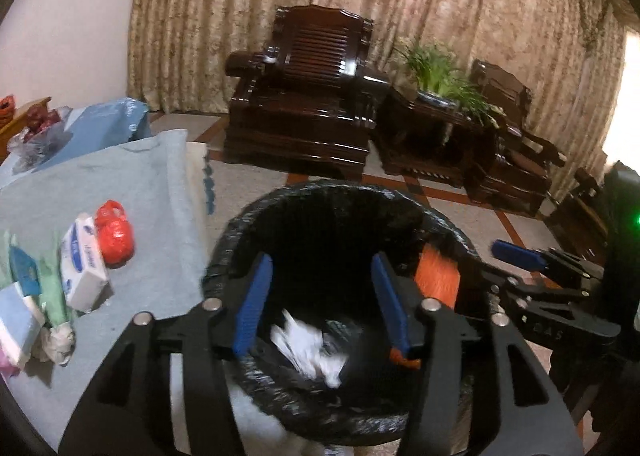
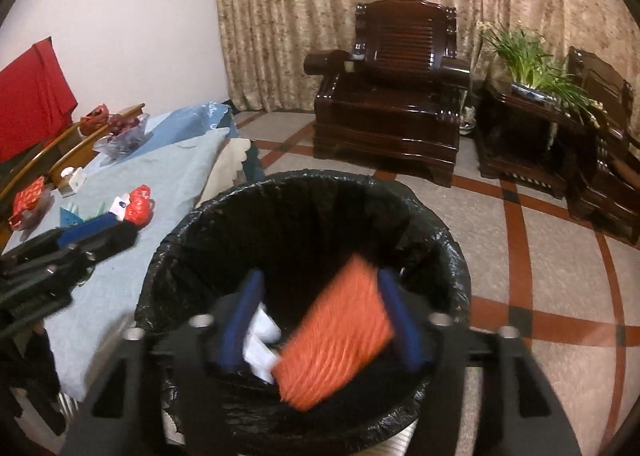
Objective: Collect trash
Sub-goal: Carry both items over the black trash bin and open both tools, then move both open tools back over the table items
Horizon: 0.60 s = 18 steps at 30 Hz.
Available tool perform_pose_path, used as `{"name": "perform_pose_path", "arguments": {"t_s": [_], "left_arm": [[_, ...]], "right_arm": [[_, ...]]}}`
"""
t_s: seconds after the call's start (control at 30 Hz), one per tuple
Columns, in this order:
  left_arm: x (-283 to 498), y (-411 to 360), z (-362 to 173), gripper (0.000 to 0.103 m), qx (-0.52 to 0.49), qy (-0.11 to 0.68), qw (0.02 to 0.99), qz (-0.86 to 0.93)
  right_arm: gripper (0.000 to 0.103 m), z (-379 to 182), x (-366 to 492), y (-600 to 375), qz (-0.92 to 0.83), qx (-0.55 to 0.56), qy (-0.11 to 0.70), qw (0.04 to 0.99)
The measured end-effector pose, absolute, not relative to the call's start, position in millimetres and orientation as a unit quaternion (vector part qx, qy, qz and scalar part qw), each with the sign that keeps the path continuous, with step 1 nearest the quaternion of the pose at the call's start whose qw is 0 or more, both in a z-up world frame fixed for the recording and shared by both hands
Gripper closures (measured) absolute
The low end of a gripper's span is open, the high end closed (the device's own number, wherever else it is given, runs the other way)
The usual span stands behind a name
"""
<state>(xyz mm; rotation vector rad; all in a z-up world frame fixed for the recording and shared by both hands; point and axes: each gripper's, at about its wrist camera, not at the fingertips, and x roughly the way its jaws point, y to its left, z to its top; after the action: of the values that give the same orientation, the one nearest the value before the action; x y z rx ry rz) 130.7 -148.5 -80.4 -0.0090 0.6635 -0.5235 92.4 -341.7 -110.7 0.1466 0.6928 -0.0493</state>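
Two grippers hung over the round bin lined with a black plastic bag (image 2: 304, 224). The right gripper (image 2: 320, 320) had its blue pads spread, and the blurry orange ribbed packet (image 2: 336, 340) sat loose between them, tilted, over the bin's mouth. The left gripper (image 1: 320, 300) was spread too, nothing pinched, with crumpled white paper (image 1: 308, 348) down inside the bin. Just left of the bin, the pale blue cloth-covered table (image 1: 160, 192) carried a white tissue pack (image 1: 84, 260) and a knotted red plastic bag (image 1: 114, 232).
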Motion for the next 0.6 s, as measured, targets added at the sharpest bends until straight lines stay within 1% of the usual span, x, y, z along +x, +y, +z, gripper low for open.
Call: {"name": "perform_pose_path", "arguments": {"t_s": [0.03, 0.07, 0.1, 0.13, 0.17, 0.37, 0.6], "left_arm": [[130, -143, -79, 0.043, -0.006, 0.320, 0.915, -0.244], [129, -133, -77, 0.038, -0.008, 0.319, 0.917, -0.238], [127, -122, -74, 0.035, -0.010, 0.313, 0.923, -0.225], [125, -115, -73, 0.029, -0.009, 0.308, 0.927, -0.213], [123, -105, -70, 0.025, -0.007, 0.300, 0.934, -0.195], [106, -42, -57, 0.021, -0.001, 0.275, 0.955, -0.111], [94, 39, -56, 0.021, -0.005, 0.267, 0.964, 0.009]], "right_arm": [[0.023, -110, 93, -341, -0.026, 0.073, 0.337, 0.938], [0.017, -109, 91, -339, -0.026, 0.076, 0.332, 0.940], [0.015, -108, 91, -337, -0.024, 0.080, 0.328, 0.941], [0.010, -105, 90, -332, -0.018, 0.084, 0.321, 0.943], [0.007, -103, 91, -330, -0.013, 0.084, 0.315, 0.945], [0.006, -91, 101, -289, 0.035, 0.074, 0.291, 0.953], [0.006, -93, 118, -227, 0.102, 0.058, 0.287, 0.951]]}}
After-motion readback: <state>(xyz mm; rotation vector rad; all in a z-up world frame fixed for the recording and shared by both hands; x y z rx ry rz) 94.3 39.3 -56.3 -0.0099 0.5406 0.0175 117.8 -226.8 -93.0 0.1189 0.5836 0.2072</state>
